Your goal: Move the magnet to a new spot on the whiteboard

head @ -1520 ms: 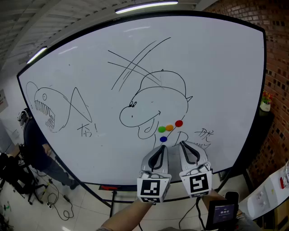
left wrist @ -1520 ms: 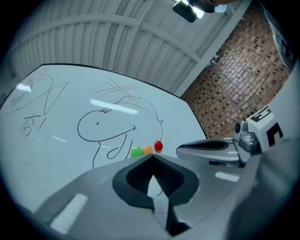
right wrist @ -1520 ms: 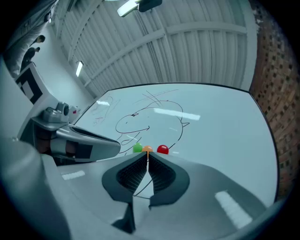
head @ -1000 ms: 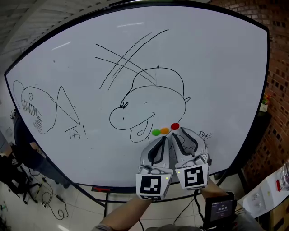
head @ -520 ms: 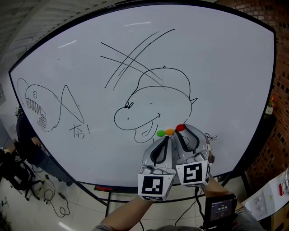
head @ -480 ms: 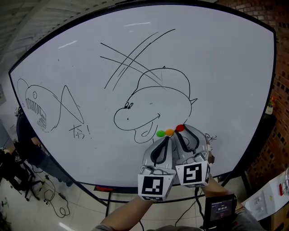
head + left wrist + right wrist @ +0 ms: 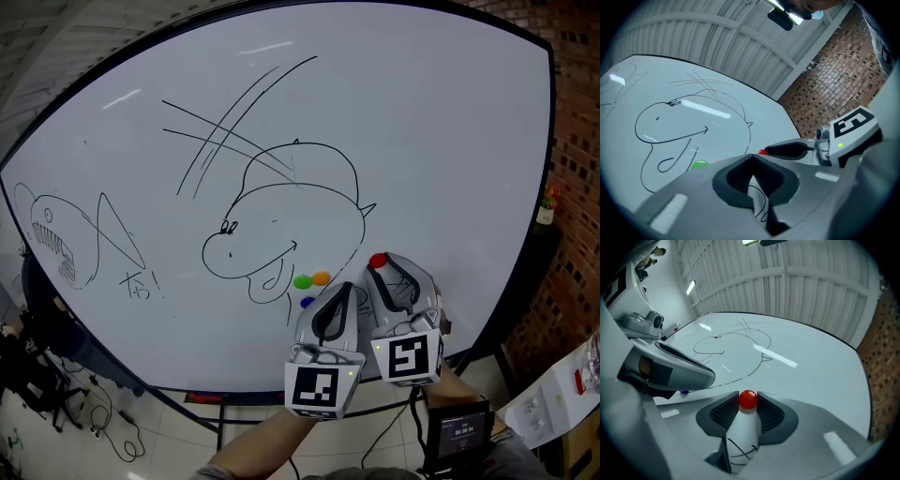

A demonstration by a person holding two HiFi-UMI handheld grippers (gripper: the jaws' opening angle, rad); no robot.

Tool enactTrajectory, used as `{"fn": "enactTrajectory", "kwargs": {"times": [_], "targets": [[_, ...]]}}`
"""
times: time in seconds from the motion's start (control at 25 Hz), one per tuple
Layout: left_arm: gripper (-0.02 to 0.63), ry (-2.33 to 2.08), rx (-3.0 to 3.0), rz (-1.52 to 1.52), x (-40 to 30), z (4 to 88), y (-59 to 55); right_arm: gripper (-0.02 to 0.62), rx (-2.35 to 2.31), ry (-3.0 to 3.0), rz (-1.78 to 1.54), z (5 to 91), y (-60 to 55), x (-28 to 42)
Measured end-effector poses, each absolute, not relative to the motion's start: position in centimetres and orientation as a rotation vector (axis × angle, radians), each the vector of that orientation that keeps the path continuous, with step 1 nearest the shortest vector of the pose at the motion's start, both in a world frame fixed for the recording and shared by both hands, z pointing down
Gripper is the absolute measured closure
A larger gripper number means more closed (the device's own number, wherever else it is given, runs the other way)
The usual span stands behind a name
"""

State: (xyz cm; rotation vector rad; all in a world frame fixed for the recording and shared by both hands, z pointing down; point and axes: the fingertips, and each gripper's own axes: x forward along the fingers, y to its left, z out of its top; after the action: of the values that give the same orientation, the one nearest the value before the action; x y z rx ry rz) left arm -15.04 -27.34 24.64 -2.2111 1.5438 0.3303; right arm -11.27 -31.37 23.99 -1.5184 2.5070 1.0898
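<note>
The whiteboard [image 7: 450, 141] bears a hatted creature drawing. My right gripper [image 7: 382, 270] is shut on the round red magnet [image 7: 378, 260], which rests against the board to the right of the green magnet [image 7: 302, 280] and orange magnet [image 7: 321, 277]. A blue magnet [image 7: 307, 302] sits just below those. In the right gripper view the red magnet [image 7: 748, 399] is pinched between both pads; the jaws have just been closing on it. My left gripper [image 7: 341, 291] is beside it on the left, shut and holding nothing, its tips [image 7: 751, 157] together.
A brick wall [image 7: 572, 187] runs along the right. A seated person [image 7: 37, 319] and floor cables [image 7: 103, 422] are at the lower left. A red object [image 7: 202, 397] lies on the board's tray. A white box [image 7: 558, 398] stands at the lower right.
The right gripper has carried the red magnet to the right, away from the orange and green magnets it sat next to. The left gripper moved along, uncovering the blue magnet.
</note>
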Motion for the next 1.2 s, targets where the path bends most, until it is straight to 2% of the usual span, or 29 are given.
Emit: {"fn": "enactTrajectory", "kwargs": {"times": [0.76,1.2], "targets": [[0.611,1.37,-2.356,0.352,2.2,25.1,-32.0,0.469,-1.756,2.397,0.976,23.3,-36.8,8.9],[0.611,1.319,-2.373,0.371,9.1,25.0,-33.9,0.469,-1.83,2.324,0.819,22.4,-40.2,19.3]]}}
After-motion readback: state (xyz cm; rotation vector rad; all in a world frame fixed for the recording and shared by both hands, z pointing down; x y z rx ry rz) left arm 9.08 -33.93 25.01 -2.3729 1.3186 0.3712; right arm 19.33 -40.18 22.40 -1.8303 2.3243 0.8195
